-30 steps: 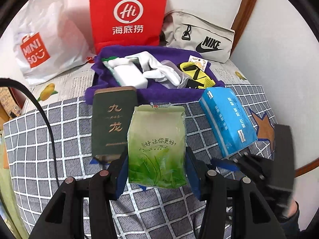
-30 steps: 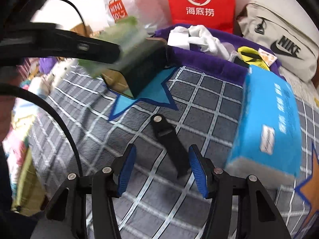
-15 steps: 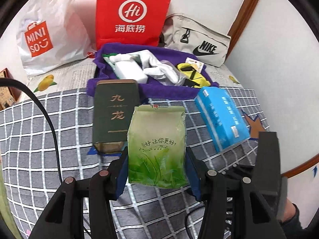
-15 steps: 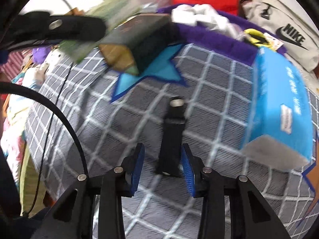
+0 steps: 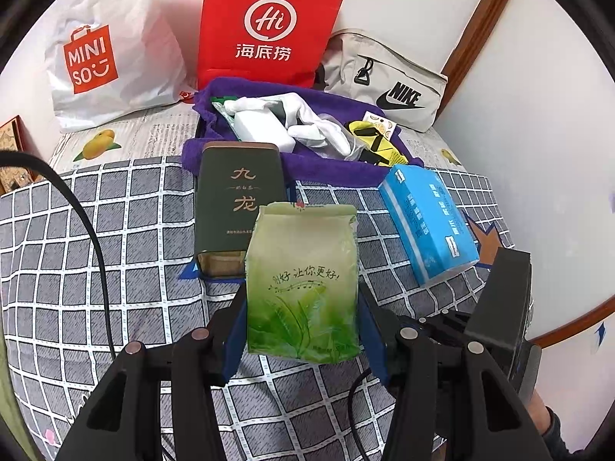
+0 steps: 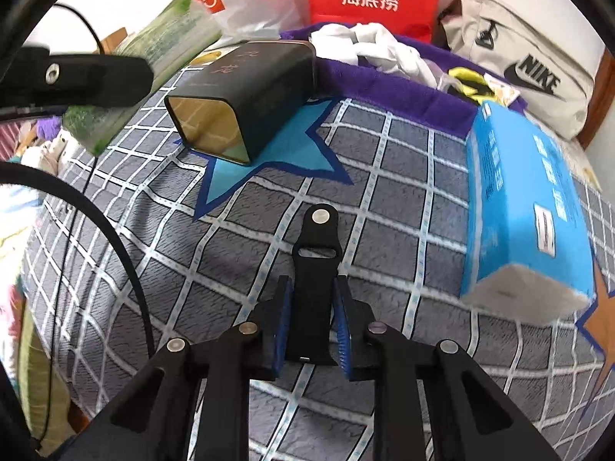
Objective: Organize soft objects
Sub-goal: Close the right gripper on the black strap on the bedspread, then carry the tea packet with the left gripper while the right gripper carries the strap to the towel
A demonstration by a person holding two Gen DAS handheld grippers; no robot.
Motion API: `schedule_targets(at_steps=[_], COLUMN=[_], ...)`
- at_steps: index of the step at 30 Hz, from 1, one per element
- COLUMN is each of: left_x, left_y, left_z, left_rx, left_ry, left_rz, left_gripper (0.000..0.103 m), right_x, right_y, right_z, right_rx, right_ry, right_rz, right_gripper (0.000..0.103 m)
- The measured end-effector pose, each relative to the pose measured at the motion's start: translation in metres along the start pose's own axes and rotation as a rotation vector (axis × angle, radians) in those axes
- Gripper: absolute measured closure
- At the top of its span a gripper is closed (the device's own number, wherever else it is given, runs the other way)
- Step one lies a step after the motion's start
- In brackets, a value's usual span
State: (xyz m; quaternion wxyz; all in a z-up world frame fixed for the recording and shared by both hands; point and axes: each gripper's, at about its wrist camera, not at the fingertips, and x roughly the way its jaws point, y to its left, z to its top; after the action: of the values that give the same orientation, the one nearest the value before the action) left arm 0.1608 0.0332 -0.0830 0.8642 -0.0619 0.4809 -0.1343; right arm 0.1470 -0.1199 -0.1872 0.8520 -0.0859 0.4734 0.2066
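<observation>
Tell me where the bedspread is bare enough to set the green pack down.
Bare checked bedspread lies left of the dark tin, out to the black cable. A narrower strip runs between tin and blue tissue pack. Crowded: the purple cloth heaped with white items, and the near patch where the right claw is closing on a black strap.

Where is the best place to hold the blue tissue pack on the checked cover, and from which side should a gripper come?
Probably grip the blue tissue pack across its two long sides near the middle, coming from above. It lies flat, long and narrow, apart from the dark tea tin, so both sides are free.
</observation>
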Motion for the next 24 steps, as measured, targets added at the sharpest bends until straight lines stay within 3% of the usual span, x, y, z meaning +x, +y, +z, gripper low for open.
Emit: schedule_targets(at_steps=[4,8,16,24], left_x=[0.000,0.000,-0.015,-0.026], left_y=[0.001,0.000,0.000,-0.009], left_z=[-0.001,-0.002,0.001,0.015], left_rx=[-0.012,-0.014,-0.017,-0.013], left_ry=[0.002,0.007,-0.023,-0.051], left_rz=[-0.015,-0.024,0.008,0.021], left_gripper=[0.053,0.053,0.053,0.053], right_x=[0.003,0.007,-0.006,-0.040], right_y=[0.001,0.015,0.000,-0.010], right_z=[0.004,0.006,0.003,0.003], right_rx=[0.040,-0.017,0.039,0.038], right_ry=[-0.012,-0.060,-0.038,-0.099], right_rz=[-0.007,-0.070,0.039,0.044], right_gripper=[0.080,0.081,0.082,0.082])
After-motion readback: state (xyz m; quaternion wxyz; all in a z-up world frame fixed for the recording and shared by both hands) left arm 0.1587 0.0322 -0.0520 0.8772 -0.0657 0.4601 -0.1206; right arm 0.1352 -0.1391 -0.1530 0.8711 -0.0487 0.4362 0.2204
